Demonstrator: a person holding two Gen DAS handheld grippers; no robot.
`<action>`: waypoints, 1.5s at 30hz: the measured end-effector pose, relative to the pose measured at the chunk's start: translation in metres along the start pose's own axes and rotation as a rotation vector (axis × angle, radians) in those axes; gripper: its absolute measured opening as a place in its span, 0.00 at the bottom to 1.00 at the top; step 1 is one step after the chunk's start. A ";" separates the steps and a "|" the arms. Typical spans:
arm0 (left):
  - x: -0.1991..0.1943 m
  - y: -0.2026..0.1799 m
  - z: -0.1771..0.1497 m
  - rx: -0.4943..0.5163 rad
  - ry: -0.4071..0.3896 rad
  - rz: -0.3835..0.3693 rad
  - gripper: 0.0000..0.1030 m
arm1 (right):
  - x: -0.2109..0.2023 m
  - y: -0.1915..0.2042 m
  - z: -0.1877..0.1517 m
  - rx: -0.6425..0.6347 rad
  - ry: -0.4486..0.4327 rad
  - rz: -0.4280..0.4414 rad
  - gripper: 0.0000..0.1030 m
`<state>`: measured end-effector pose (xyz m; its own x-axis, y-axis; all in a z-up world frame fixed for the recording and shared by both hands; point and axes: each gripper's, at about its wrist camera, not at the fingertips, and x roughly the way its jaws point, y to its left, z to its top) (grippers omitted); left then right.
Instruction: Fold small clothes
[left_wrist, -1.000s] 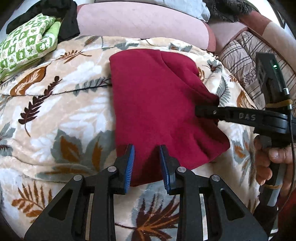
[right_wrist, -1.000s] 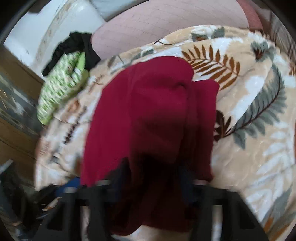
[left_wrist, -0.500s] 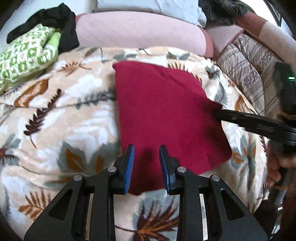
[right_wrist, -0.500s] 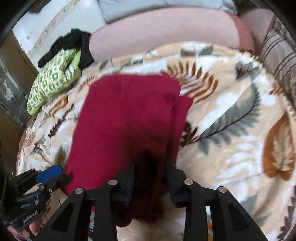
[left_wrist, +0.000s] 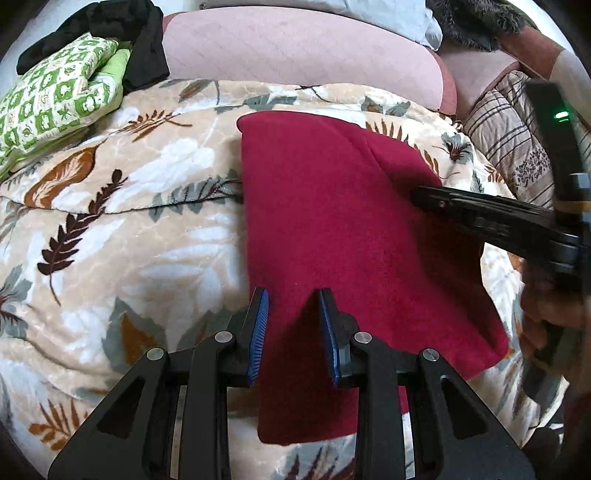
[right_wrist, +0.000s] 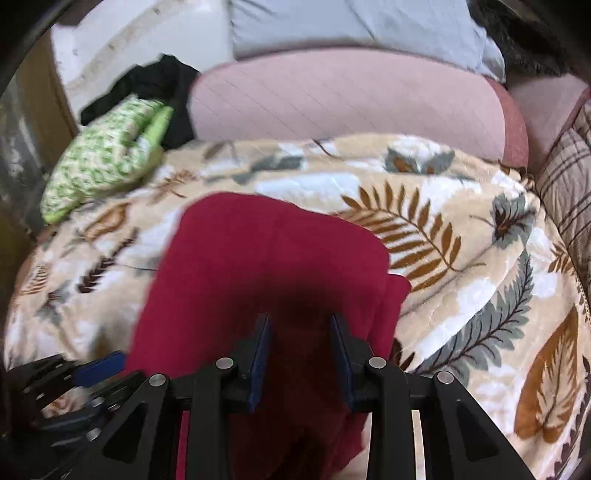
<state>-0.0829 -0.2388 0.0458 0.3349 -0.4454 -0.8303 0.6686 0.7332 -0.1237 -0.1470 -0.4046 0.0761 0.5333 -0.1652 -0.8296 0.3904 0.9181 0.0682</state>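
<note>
my left gripper (left_wrist: 293, 332) has its blue pads apart, with the near edge of the red garment (left_wrist: 332, 229) lying loose between them; i can't see them pressing on it. my right gripper (right_wrist: 301, 354) has just been opening, and its jaws now stand apart over the same cloth, which sits between them and hangs below, not visibly pinched. the garment lies on the leaf-print blanket (left_wrist: 110, 229), already doubled into a rough, long rectangle with one layer's edge showing near the far right corner. i judge at least one fold is done and both of my hands are letting it settle; it looks as if another fold across, or some squaring up, is left, since the right side lies uneven. beyond the blanket there is a pink cushion (left_wrist: 295, 48), a green patterned cloth (left_wrist: 59, 99) with a black garment (left_wrist: 140, 59) beside it at the far left, and a striped plaid cover (left_wrist: 513, 144) at the right.
</note>
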 end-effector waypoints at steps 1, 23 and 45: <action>0.001 0.000 0.000 -0.001 0.003 -0.005 0.25 | 0.009 -0.006 0.000 0.005 0.010 -0.026 0.29; 0.003 -0.001 -0.003 -0.011 0.029 0.015 0.33 | -0.022 0.017 -0.063 -0.110 0.049 -0.009 0.31; 0.055 0.043 0.026 -0.266 0.100 -0.333 0.73 | 0.019 -0.040 -0.043 0.255 0.012 0.264 0.78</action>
<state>-0.0186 -0.2456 0.0090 0.0552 -0.6374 -0.7686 0.5303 0.6709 -0.5183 -0.1850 -0.4290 0.0342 0.6325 0.0716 -0.7712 0.4152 0.8092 0.4156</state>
